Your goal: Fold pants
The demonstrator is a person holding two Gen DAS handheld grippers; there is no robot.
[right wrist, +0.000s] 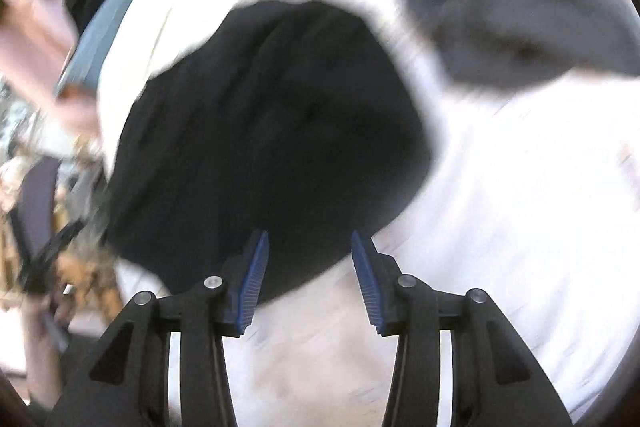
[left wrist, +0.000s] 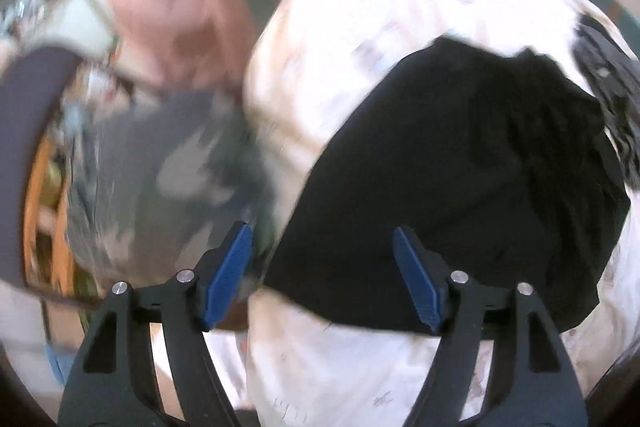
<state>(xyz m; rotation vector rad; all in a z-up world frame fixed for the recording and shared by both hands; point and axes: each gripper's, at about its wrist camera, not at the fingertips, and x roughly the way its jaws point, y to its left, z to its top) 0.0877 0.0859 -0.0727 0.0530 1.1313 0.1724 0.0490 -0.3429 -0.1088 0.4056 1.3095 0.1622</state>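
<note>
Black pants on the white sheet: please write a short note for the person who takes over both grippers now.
Left gripper: open, holds nothing, near the pants' edge.
Right gripper: open, holds nothing, over the near edge of the pants.
Black pants: bunched in a heap on the white sheet; a gray garment lies beyond.
Done: no neat fold visible.
Left: spread flat, then fold.

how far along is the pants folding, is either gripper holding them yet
The black pants already lie in a compact bundle on the white sheet, so some folding looks done, though blur hides the layers. Nothing is in hand: the left gripper and right gripper are both open. Any final fold or tidying remains.
</note>
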